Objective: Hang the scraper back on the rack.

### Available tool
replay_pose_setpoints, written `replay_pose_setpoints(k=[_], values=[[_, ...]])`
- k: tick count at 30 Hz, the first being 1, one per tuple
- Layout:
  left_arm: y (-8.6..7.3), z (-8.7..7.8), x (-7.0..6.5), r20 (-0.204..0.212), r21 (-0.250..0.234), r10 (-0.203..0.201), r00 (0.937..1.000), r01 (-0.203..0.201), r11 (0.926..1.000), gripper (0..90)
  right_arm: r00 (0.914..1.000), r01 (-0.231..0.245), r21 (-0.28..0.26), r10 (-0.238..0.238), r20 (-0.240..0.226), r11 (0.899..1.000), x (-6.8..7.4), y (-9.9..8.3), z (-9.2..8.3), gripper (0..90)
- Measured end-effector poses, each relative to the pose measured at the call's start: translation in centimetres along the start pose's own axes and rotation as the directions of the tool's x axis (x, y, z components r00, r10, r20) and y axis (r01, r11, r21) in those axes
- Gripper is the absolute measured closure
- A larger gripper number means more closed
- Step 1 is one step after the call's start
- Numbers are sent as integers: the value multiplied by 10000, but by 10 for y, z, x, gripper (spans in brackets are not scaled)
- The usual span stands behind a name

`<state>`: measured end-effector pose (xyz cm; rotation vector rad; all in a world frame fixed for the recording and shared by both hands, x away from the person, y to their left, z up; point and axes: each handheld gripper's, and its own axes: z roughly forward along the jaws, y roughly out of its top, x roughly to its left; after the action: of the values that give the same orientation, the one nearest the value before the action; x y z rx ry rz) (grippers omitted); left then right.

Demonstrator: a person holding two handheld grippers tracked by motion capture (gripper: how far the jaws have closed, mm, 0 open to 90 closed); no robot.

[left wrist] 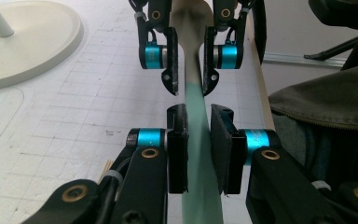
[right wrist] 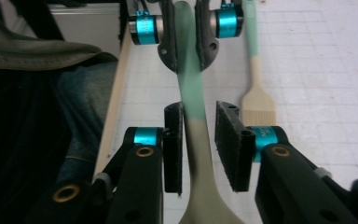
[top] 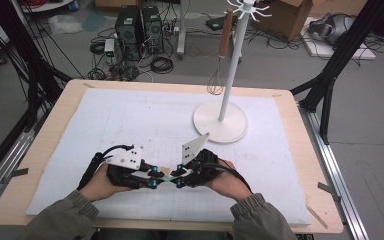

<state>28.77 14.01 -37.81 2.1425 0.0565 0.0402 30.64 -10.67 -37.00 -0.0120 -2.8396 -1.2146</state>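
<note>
The spatula (top: 166,178) is held low over the near part of the white mat (top: 130,115). The left gripper (left wrist: 199,112) is clamped on its green handle. The right gripper (right wrist: 200,109) is placed around the pale neck, with one pad apparently not touching. If the left grip were released now, the spatula could be dropped.

Both hands low at the near edge of the white mat (top: 130,115) — left gripper (top: 152,178) and right gripper (top: 179,177) nose to nose, a thin green utensil (top: 166,178) bridging them. Further back, the white stand (top: 220,121) — a whisk (top: 217,75) hanging from its top hooks.
</note>
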Motion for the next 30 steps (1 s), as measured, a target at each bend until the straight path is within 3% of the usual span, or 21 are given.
replay_pose_setpoints(k=[8,12,15,19,28,30], values=[[-1,1,-1,144,-47,70,9999,-70,10000,767,9993,138,128,-134,-353,9998,1,0,2,794],[-2,1,1,106,-48,-278,9996,278,9996,755,9998,133,125,-131,-173,9998,2,-1,2,798],[-4,-1,5,-36,-11,-656,9978,656,9978,664,9999,153,79,-152,-48,9999,2,-2,1,799],[-8,-7,9,-43,-32,-1078,9942,1078,9942,628,9997,195,-21,-195,176,9998,3,-4,-2,799],[-12,-11,12,37,145,-1360,9907,1360,9906,628,9984,339,-241,-327,468,9991,4,-3,-5,798],[-12,-11,12,152,118,-1383,9903,1381,9903,662,9979,383,-249,-369,525,9990,5,-3,-6,798]])
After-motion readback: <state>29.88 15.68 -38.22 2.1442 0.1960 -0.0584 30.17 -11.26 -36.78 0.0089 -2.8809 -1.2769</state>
